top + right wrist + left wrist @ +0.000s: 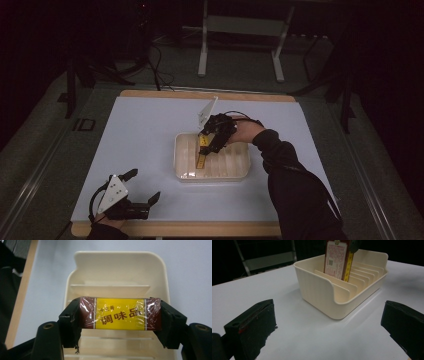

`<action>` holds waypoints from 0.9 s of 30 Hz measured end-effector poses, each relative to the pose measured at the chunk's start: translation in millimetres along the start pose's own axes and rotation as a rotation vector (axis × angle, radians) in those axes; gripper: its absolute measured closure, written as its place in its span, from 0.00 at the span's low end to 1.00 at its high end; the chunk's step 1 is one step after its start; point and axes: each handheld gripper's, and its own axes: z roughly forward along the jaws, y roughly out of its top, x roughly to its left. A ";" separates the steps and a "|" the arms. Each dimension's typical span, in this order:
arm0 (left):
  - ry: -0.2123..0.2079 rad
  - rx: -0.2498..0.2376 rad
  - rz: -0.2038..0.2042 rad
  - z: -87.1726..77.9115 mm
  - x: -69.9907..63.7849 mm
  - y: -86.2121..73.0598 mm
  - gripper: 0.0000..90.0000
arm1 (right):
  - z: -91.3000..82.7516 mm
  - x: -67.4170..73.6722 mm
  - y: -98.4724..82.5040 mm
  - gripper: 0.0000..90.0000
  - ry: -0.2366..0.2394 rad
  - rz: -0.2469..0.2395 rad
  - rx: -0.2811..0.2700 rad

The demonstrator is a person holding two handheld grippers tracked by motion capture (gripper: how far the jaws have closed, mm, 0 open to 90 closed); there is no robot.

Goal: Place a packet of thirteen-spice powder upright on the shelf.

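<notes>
A cream slotted tray (pixel 242 172) (pixel 317 287) (pixel 117 262) sits mid-table on the white mat. My right gripper (pixel 209 142) (pixel 120 313) is shut on a yellow and dark red seasoning box (pixel 202 150) (pixel 120 313) (pixel 337 258) wrapped in clear film. The box stands on end over the tray's left part, its lower end between two dividers. My left gripper (pixel 142 185) (pixel 329 332) rests near the table's front left corner, open, with nothing between its jaws, pointed toward the tray.
The white mat (pixel 150 135) covers most of the wooden table (pixel 175 229). A metal stand frame (pixel 240 40) and cables lie on the floor beyond the far edge. The person's dark sleeve (pixel 295 185) crosses the front right of the mat.
</notes>
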 end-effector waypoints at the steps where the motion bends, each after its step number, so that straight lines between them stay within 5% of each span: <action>1: -0.001 0.000 -0.006 0.1 0.0 0.1 0.00 | 2.2 -0.6 -1.4 0.36 -0.005 0.003 -0.006; 12: 0.000 -0.015 -0.007 -0.4 0.2 0.3 0.00 | 18.2 0.9 -11.3 0.35 -0.004 0.009 -0.078; 27: -0.016 -0.008 -0.004 0.5 -0.5 0.2 0.00 | 11.4 2.1 -8.9 0.29 -0.024 0.007 -0.098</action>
